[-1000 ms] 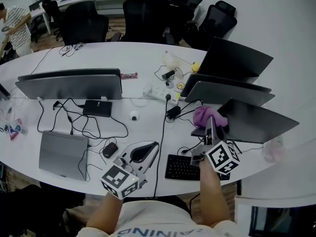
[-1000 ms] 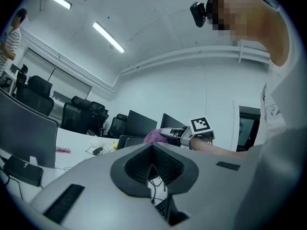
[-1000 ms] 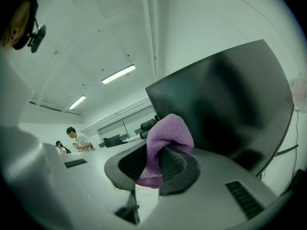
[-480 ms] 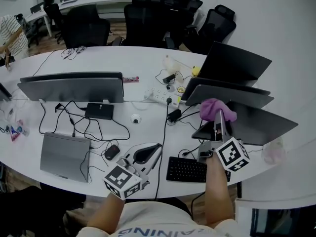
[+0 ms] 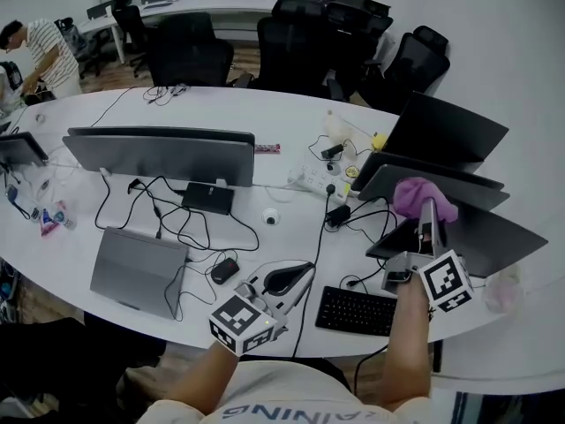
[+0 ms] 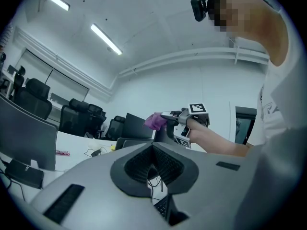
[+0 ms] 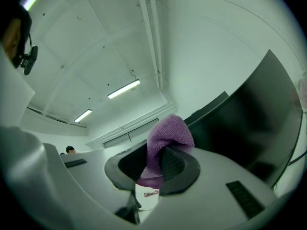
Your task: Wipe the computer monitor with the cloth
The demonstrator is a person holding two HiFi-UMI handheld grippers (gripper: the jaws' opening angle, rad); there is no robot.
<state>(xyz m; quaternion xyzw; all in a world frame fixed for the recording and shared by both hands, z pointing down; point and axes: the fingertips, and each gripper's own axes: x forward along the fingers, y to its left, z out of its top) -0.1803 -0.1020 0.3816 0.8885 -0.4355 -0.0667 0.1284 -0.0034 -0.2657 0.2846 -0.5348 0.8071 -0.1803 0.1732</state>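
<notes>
Purple cloth is held bunched at the tips of the right claw, whose jaws are closed on it; in the right gripper view the fabric is seen pinched between the ribbed pads and spilling over their top. The cloth is raised off the white surface and is placed at the upper left corner of the nearest dark monitor, with two more dark screens tilted behind it. Whether the cloth is touching the monitor cannot be told; in the right gripper view the dark panel is seen just to the right of the cloth.

The left claw is held low over the near edge of the surface, with its jaws brought together at the tips and nothing gripped between them; cables and part of a keyboard are seen through the gap behind the tips.

A black mouse and a closed grey laptop are laid to the left of that claw. A wide monitor is stood farther back on the left, and a white power strip is laid near the middle. Black office chairs are lined up beyond the surface, and a person in a striped shirt is seen at the far left
</notes>
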